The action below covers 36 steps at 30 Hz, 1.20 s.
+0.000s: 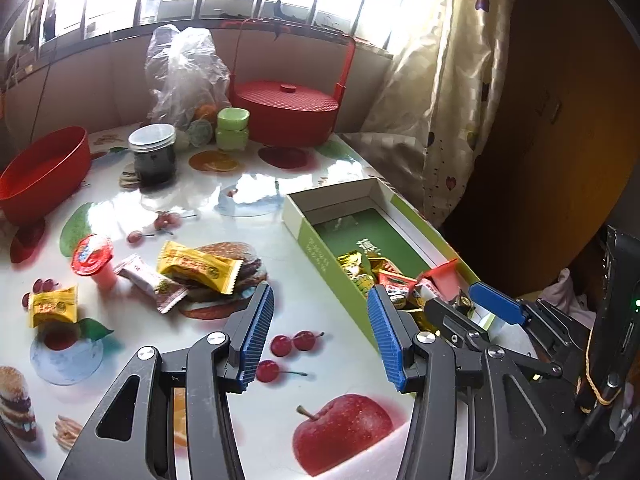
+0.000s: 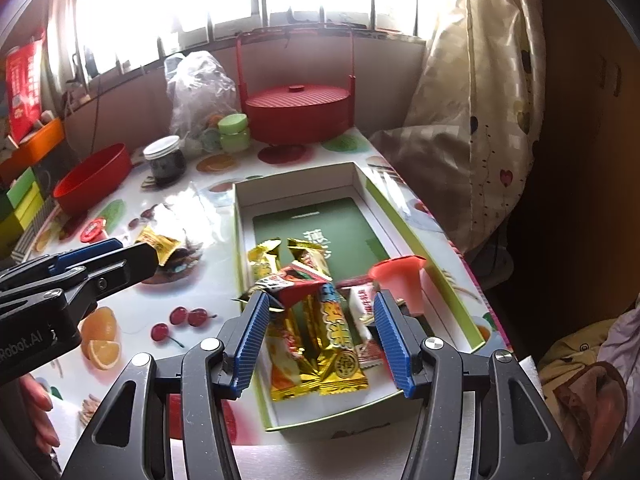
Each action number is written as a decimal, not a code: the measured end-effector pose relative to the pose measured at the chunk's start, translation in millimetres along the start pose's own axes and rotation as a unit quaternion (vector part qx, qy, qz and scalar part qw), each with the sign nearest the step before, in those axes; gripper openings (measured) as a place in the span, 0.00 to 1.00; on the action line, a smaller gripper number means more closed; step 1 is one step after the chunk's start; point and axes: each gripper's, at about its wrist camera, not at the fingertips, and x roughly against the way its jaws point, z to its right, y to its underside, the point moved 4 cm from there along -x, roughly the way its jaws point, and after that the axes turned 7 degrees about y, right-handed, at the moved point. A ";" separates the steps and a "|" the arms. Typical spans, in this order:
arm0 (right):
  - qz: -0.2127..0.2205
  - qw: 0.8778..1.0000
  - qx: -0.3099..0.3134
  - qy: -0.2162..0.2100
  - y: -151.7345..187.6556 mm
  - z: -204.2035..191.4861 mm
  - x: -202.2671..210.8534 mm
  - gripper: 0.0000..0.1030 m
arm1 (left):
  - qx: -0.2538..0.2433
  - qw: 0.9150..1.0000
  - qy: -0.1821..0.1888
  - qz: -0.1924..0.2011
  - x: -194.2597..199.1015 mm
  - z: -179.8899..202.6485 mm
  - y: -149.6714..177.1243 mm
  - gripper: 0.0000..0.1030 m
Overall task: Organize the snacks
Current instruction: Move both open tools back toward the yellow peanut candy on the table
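Both grippers, left and right, are held open, empty. Next, yellow snack, left of centre, should be pinched across its middle and laid flat in box.

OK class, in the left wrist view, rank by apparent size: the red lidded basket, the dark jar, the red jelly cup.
1. Basket, though farthest away.
2. Jar.
3. Jelly cup, though nearest.

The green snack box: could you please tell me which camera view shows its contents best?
The right wrist view: it looks straight down into the green snack box, so its wrappers show. The left wrist view sees it obliquely, its near wall hiding most contents.
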 end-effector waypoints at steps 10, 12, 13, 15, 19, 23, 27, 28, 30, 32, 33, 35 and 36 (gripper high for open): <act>0.016 0.999 0.019 -0.032 -9.7 -29.7 5.5 0.53 | 0.013 0.999 -0.030 0.013 18.1 -26.8 3.8 0.49; 0.018 0.999 0.025 -0.039 -11.5 -36.7 6.4 0.53 | 0.016 0.999 -0.033 0.015 21.2 -32.0 4.5 0.49; 0.018 0.999 0.028 -0.041 -12.5 -41.2 6.4 0.53 | 0.019 0.999 -0.036 0.017 23.5 -35.8 4.7 0.49; 0.019 0.998 0.034 -0.046 -13.9 -47.5 6.1 0.53 | 0.025 0.999 -0.042 0.019 26.6 -43.6 5.4 0.49; 0.019 0.997 0.043 -0.057 -17.6 -61.6 4.5 0.53 | 0.032 0.998 -0.049 0.022 31.5 -55.7 7.2 0.49; 0.016 0.997 0.048 -0.066 -20.9 -72.7 1.2 0.53 | 0.042 0.997 -0.057 0.024 38.0 -68.2 9.7 0.49; 0.014 0.995 0.056 -0.075 -24.0 -83.6 -2.8 0.53 | 0.052 0.996 -0.071 0.029 47.2 -86.8 12.7 0.49; 0.013 0.995 0.058 -0.077 -24.5 -86.1 -3.9 0.53 | 0.054 0.995 -0.075 0.029 48.7 -92.2 13.7 0.49; 0.011 0.994 0.065 -0.083 -25.5 -92.6 -7.3 0.53 | 0.059 0.994 -0.083 0.028 50.6 -101.8 15.8 0.49; 0.009 0.994 0.070 -0.087 -26.3 -98.3 -10.8 0.53 | 0.069 0.993 -0.092 0.027 52.6 -113.6 18.7 0.49; 0.008 0.993 0.073 -0.089 -26.5 -99.6 -12.5 0.53 | 0.072 0.992 -0.097 0.027 53.7 -119.2 20.1 0.49; 0.006 0.993 0.080 -0.089 -27.6 -104.9 -16.7 0.53 | 0.077 0.991 -0.103 0.027 56.2 -128.5 22.2 0.49; 0.005 0.992 0.084 -0.089 -28.2 -108.1 -19.4 0.53 | 0.080 0.991 -0.108 0.026 57.1 -134.6 23.1 0.49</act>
